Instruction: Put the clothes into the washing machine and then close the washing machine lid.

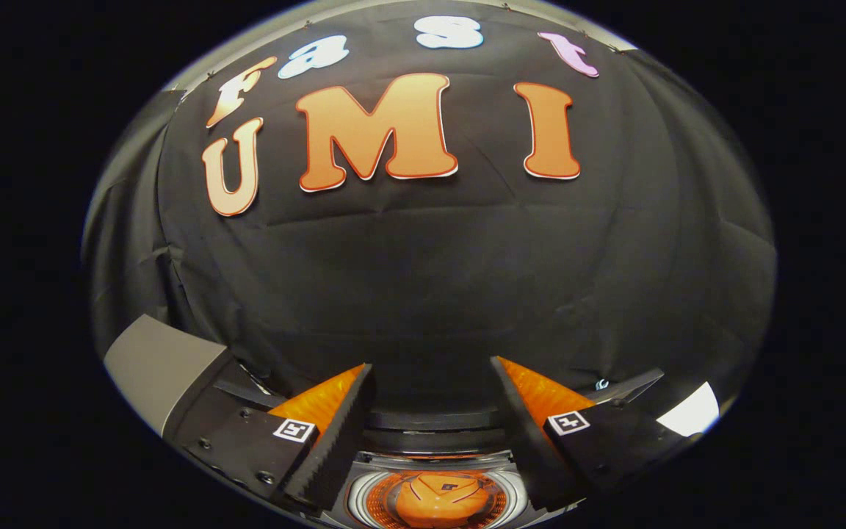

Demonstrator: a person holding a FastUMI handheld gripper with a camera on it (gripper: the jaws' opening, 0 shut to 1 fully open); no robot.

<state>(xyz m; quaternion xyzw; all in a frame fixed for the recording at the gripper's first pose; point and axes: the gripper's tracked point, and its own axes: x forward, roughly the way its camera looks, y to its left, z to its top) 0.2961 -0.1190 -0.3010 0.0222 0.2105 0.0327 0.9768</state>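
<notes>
My gripper (430,364) is open, its two fingers spread wide with nothing between them, and it points at the black cloth wall. Below and between the fingers lies the washing machine's round drum opening (355,498), seen from above with a pale ring around it. Inside the ring sits an orange rounded shape (441,501); I cannot tell whether it is clothing or a part of the drum. A dark rim of the machine (430,422) runs across just beyond the opening.
A grey flat panel (155,364) slants up beside the left finger; I cannot tell if it is the machine's lid. A bright white patch (691,411) shows past the right finger. The cloth wall (430,279) stands straight ahead.
</notes>
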